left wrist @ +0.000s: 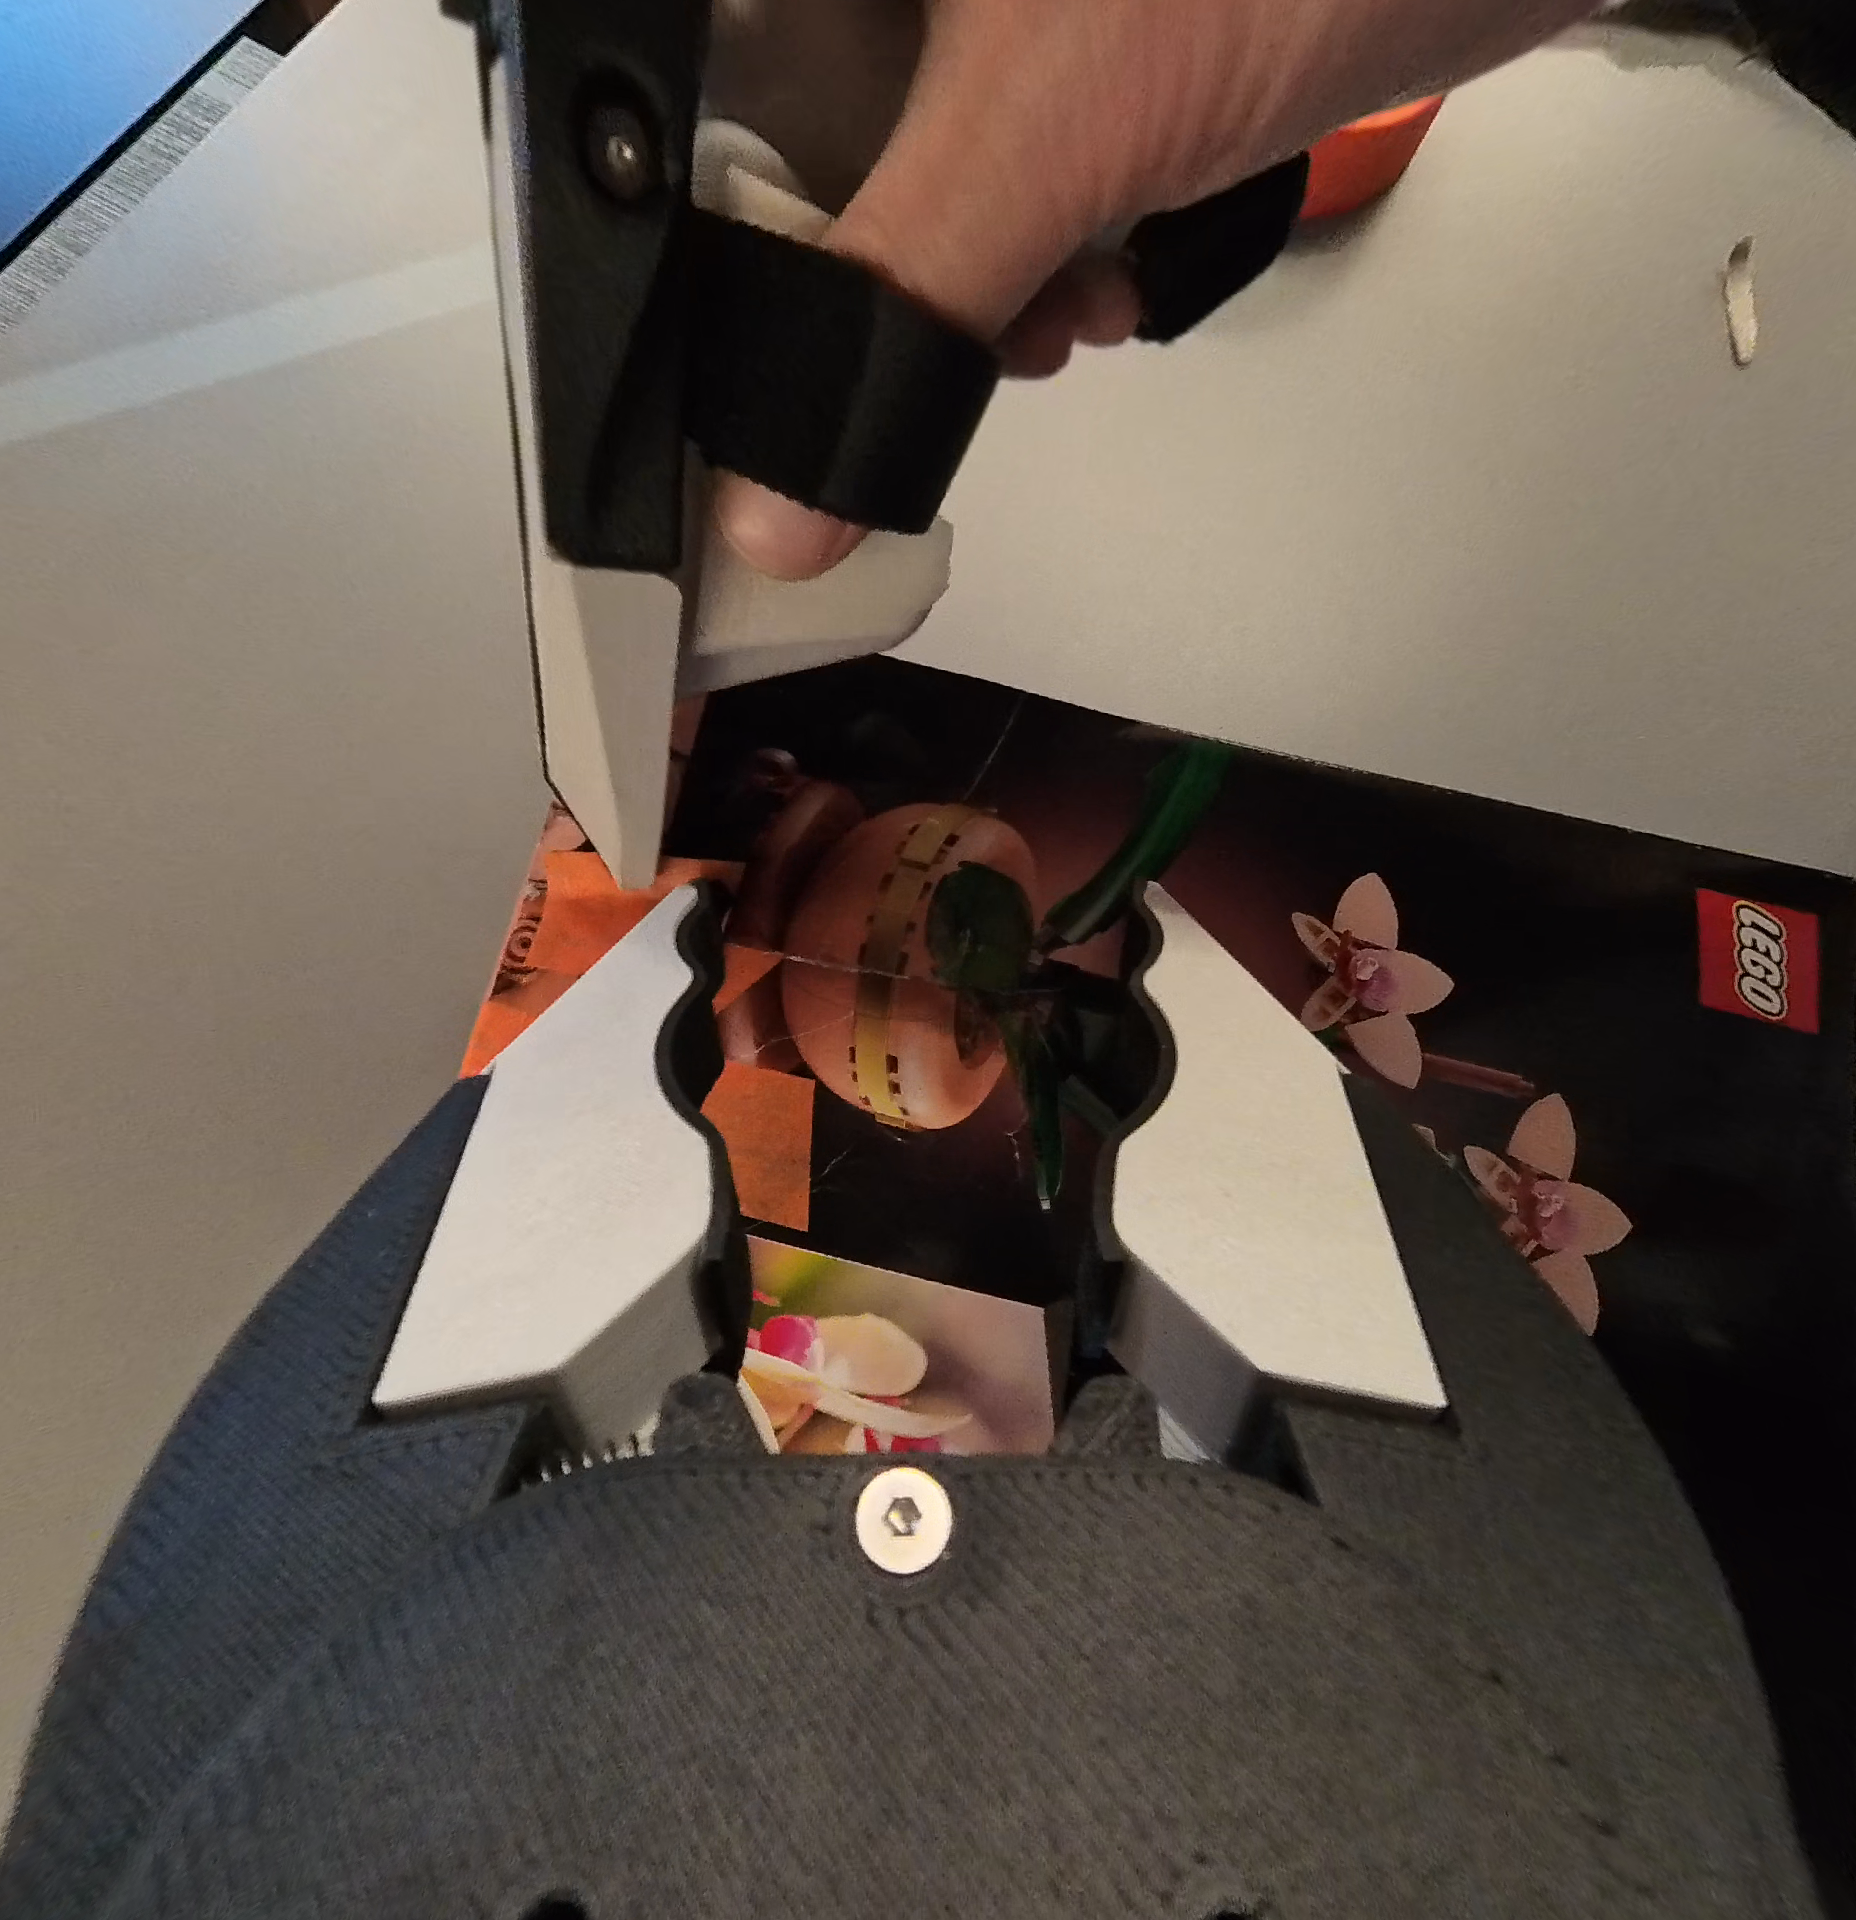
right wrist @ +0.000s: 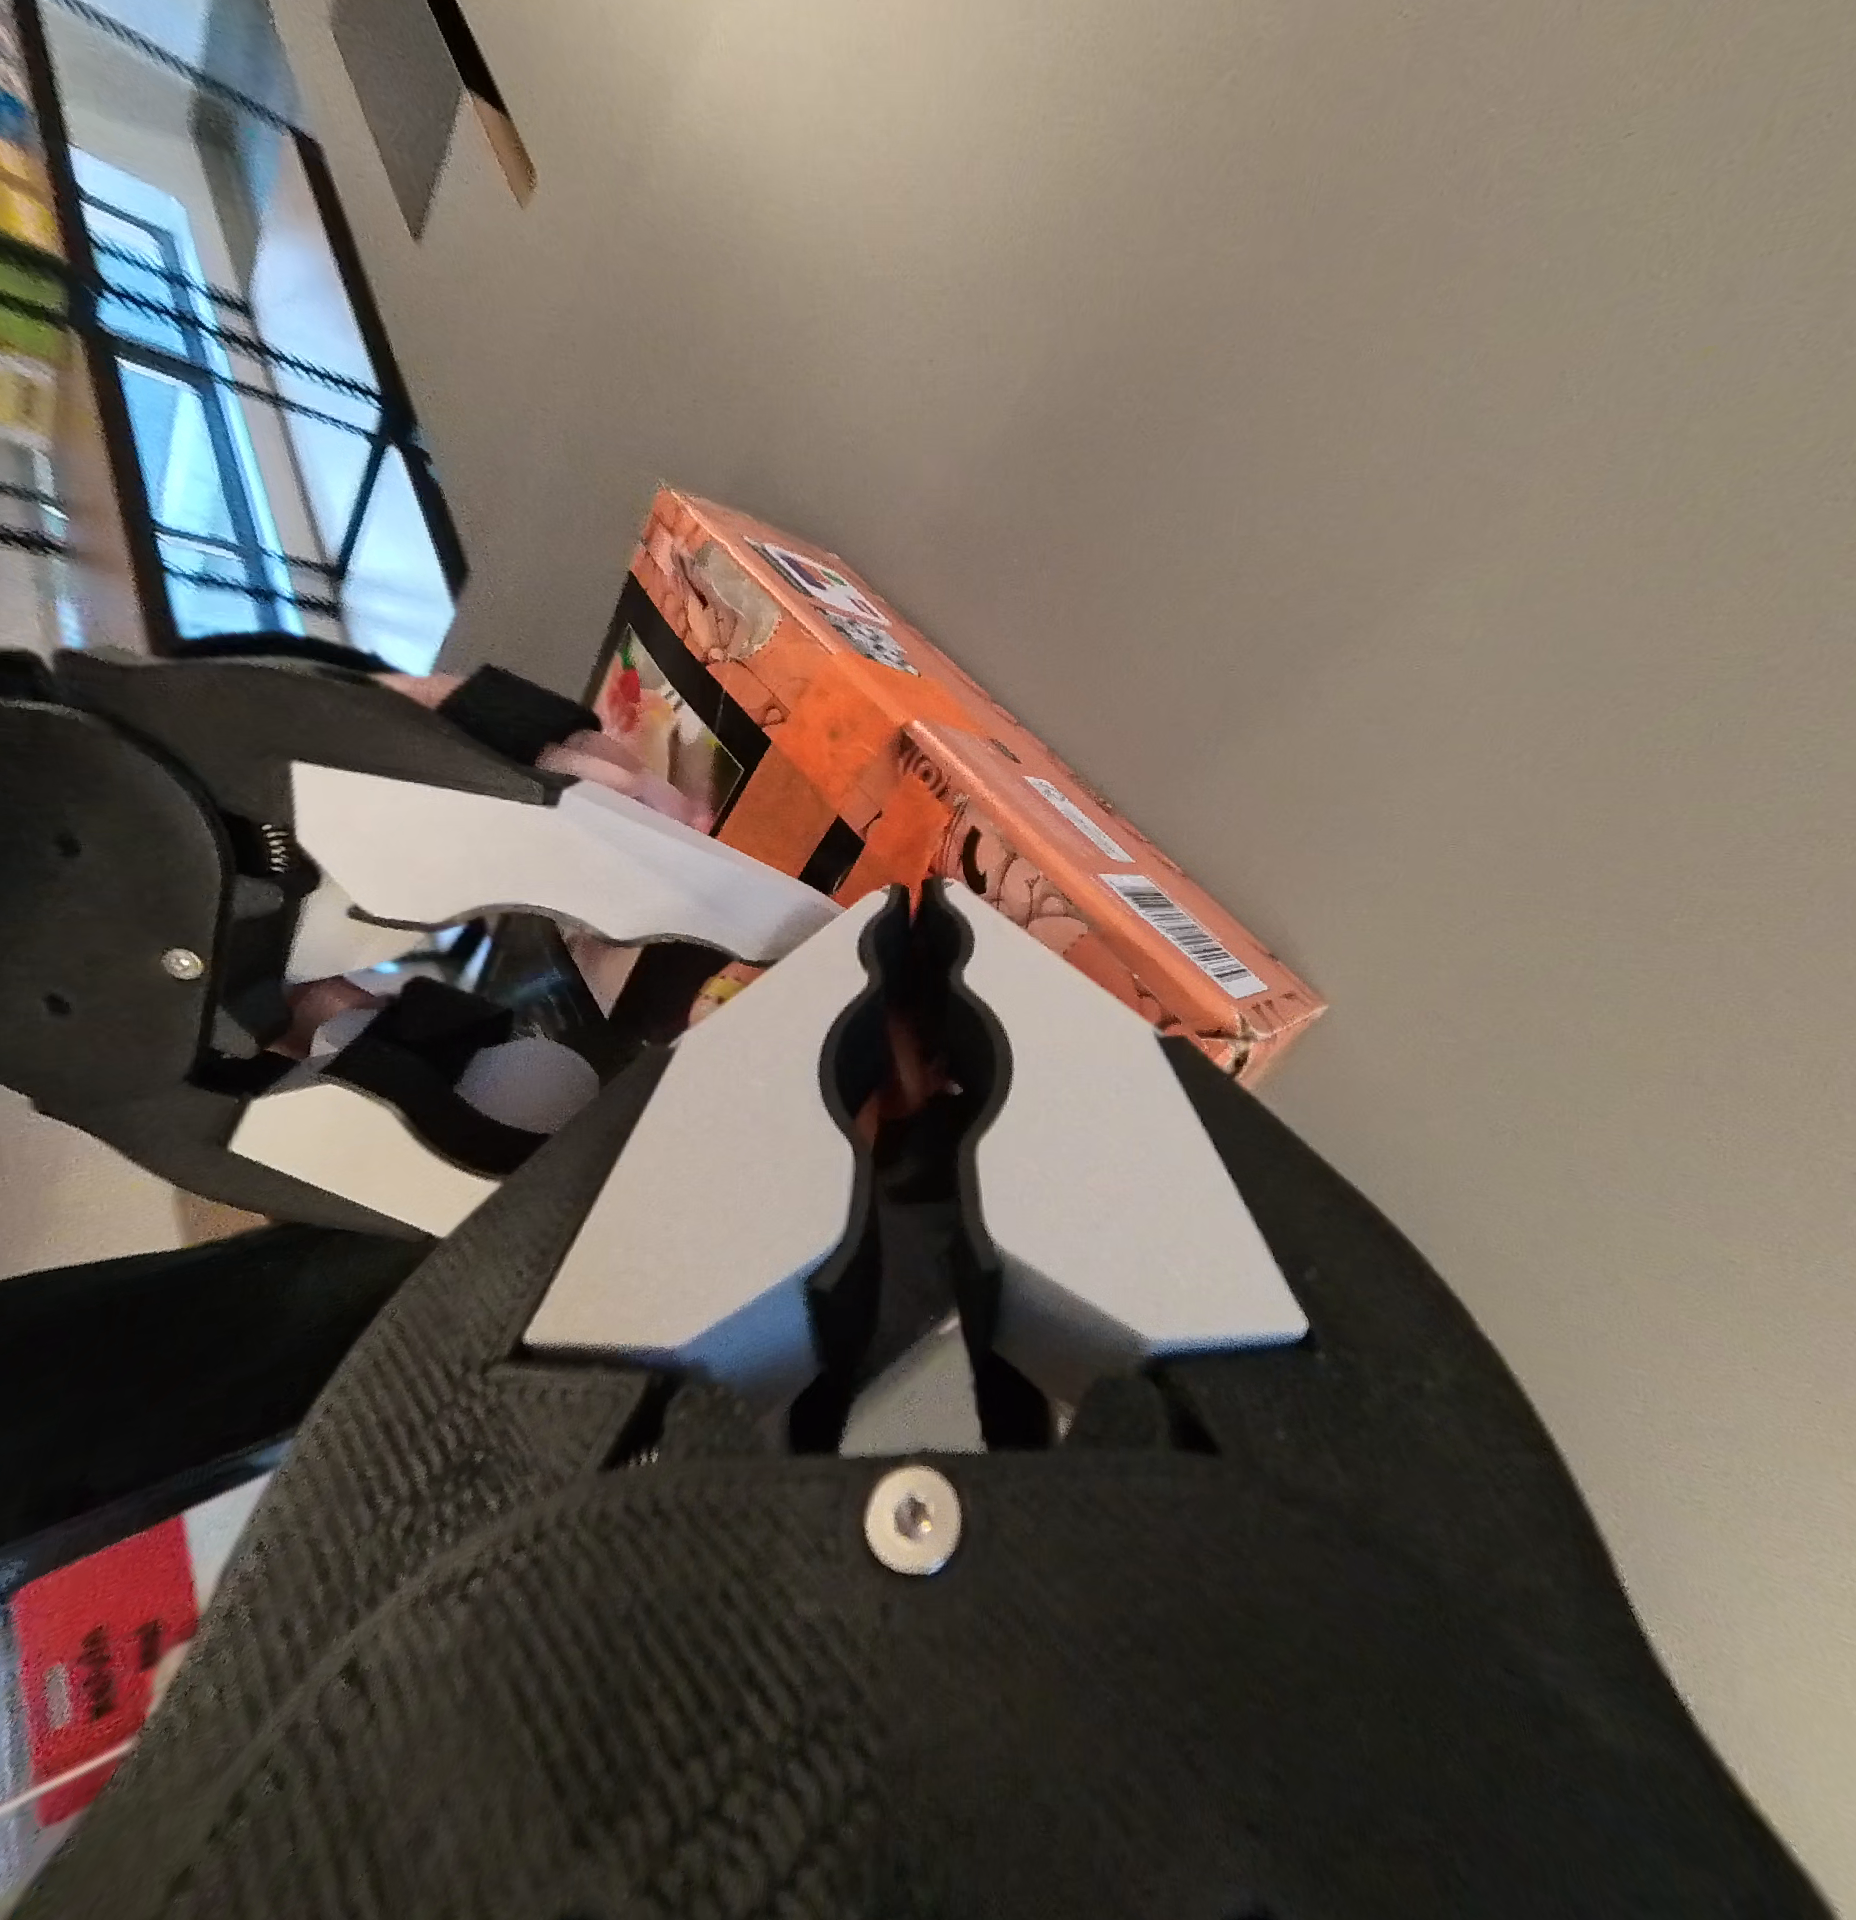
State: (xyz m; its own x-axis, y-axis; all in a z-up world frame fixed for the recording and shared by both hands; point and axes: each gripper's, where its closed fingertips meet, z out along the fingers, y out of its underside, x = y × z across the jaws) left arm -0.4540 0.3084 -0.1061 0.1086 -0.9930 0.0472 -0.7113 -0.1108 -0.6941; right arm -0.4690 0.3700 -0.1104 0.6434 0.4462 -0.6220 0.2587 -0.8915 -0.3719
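Observation:
A flat toy box lies on a pale surface; it has a black front with printed orchids [left wrist: 1423, 1039] and orange sides [right wrist: 1007, 790]. My left gripper [left wrist: 924, 904] is open and hovers just over the box front with nothing between its fingers. In the right wrist view its upper finger [right wrist: 550, 852] reaches in from the left. My right gripper [right wrist: 919, 899] is shut, its tips pinching a thin orange flap at the box's edge. In the left wrist view it [left wrist: 633, 862] comes down from above in a hand [left wrist: 1059, 156], its tip next to my left finger.
The pale surface [left wrist: 228, 727] spreads around the box. A black-framed window [right wrist: 228, 416] stands at the far left. A red card [right wrist: 93, 1662] lies low at the left. An orange object [left wrist: 1371, 156] shows behind the hand, and a blue screen [left wrist: 51, 104] in the corner.

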